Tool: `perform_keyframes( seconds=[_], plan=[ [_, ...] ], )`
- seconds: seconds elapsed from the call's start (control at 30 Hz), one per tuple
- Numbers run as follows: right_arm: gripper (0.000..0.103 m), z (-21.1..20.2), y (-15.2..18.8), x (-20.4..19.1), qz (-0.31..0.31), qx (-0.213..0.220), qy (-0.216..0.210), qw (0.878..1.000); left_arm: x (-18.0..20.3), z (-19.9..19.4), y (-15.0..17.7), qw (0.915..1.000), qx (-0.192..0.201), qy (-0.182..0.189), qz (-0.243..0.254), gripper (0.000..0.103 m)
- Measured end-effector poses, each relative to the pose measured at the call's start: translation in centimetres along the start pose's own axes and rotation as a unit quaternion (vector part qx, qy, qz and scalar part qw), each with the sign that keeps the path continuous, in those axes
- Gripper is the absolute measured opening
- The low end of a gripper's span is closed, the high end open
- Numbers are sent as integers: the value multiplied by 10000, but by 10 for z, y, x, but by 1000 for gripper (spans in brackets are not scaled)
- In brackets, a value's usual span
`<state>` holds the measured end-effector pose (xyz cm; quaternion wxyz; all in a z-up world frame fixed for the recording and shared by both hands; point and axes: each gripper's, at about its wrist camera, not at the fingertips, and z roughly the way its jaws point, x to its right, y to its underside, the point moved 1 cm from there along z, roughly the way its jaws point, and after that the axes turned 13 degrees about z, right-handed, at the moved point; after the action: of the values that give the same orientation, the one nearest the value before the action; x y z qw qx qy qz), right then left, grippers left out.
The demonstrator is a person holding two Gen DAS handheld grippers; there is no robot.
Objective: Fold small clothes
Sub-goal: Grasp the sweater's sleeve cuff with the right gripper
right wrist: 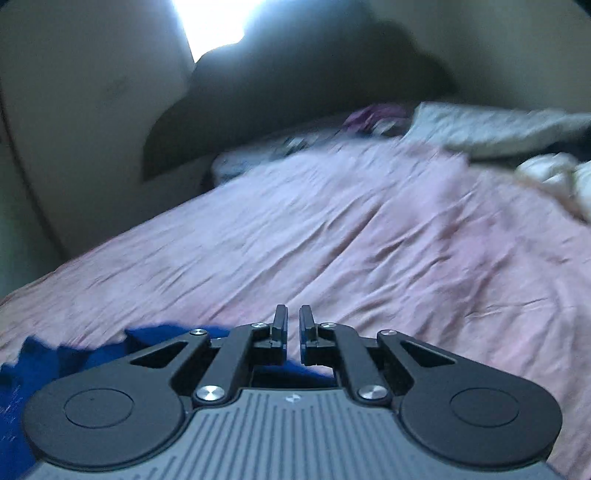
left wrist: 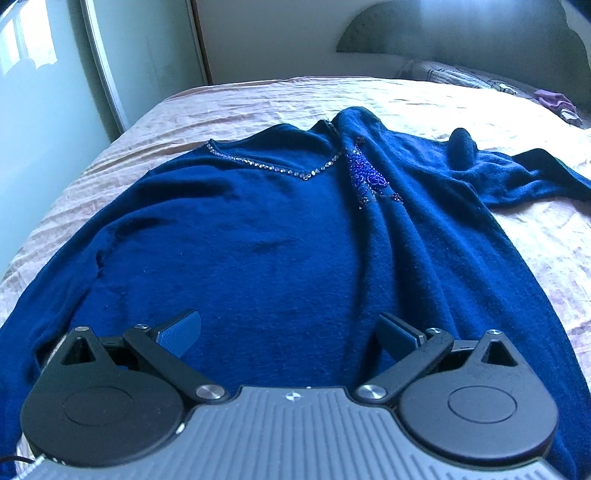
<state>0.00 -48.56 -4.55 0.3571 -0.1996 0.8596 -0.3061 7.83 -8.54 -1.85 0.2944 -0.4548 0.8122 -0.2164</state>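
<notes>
Sweater: blue sweater (left wrist: 280,236) lies face up on the bed, neckline toward 12 o'clock; one side is already turned in over the chest at 1 o'clock, a sleeve trailing off to 3 o'clock, likely a first fold.
Trim: sparkly beading (left wrist: 266,166) edges the V-neck, so the front faces up.
Left gripper: left gripper (left wrist: 291,332) hovers over the hem at 6 o'clock, jaws released and wide, nothing between them, seemingly ready to take the lower edge.
Right gripper: right gripper (right wrist: 292,328) has its jaws clenched; blue cloth shows just beneath them, but whether it is pinched I cannot tell. The view is blurred.
Surface: pink bedsheet (right wrist: 369,240), creased, soft enough that folds may slip.
Room: headboard (left wrist: 461,29) at 12 o'clock, pillows (right wrist: 498,127) at 2 o'clock, purple cloth (left wrist: 554,99) near them, pale wall (left wrist: 48,110) at 10 o'clock.
</notes>
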Motion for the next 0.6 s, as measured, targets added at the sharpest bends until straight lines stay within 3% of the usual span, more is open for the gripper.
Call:
perform_keyframes(
  seconds=[0.07,0.13,0.17,0.37,0.5,0.53,0.6],
  plan=[
    [23,7,8,3,137,-113,103,9998,0,0,1,10000,-11,-3,-21,102],
    [82,10,17,10,382,-229,214,9988,-1,2,1,10000,-35,-5,-32,102],
    [87,8,24,15,540,-221,180,9981,-1,2,1,10000,-55,-3,-25,102],
    [85,18,46,45,1572,-393,-91,9867,1,4,0,10000,-86,1,16,102],
    [82,37,44,48,1779,4,-243,9838,4,4,1,9999,-119,4,32,103],
    [49,42,42,45,1705,51,-205,9851,5,4,1,9999,-124,0,44,103],
    [10,52,36,41,1607,-95,40,9870,4,2,1,9999,-110,-11,60,102]
  ],
)
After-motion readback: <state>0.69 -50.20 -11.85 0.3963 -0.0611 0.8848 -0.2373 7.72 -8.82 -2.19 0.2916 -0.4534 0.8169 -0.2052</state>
